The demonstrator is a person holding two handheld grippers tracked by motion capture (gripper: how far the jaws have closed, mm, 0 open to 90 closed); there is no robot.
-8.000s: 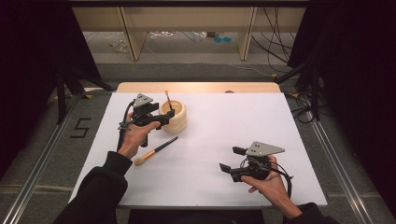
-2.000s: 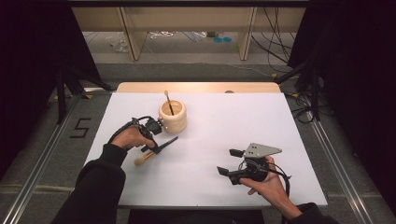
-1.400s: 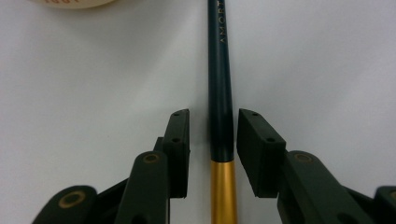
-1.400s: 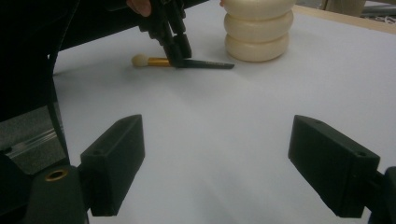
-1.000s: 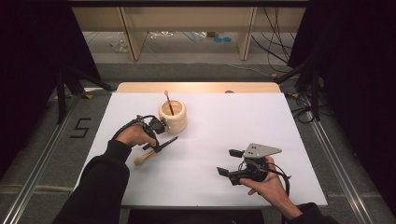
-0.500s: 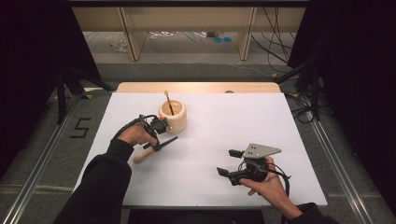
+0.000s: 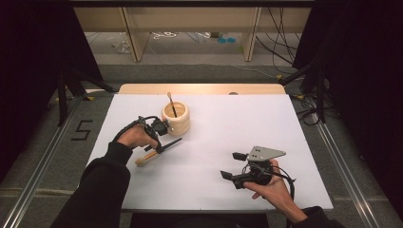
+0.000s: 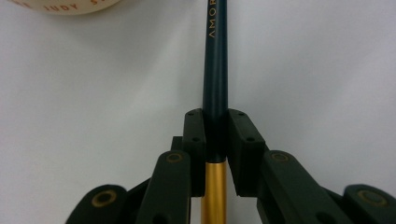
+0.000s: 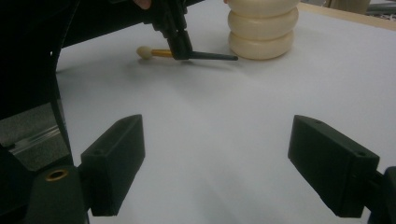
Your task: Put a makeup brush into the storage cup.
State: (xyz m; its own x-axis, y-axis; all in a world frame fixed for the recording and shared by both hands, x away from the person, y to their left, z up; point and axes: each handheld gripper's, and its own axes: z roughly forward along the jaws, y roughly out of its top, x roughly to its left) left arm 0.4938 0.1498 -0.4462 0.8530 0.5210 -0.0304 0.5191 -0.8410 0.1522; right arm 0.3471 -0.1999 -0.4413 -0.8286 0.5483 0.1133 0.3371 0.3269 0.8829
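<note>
Clamping on the dark-handled brush (image 8: 215,84), left gripper (image 7: 157,137) has dropped from the cream holder (image 7: 176,118) to the white table (image 7: 285,142); brush lying flat at the holder's 7 o'clock, tip nearly touching it. Pickup looks begun, lift into the holder pending. Right gripper (image 7: 236,166) is idling at 4 o'clock, jaws spread wide, empty.

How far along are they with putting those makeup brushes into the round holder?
One brush already stands in the cream ribbed holder. The left hand-held gripper is shut on a second makeup brush, which lies low on the white table beside the holder. Lifting and dropping it in remains. The right hand-held gripper waits open.
</note>
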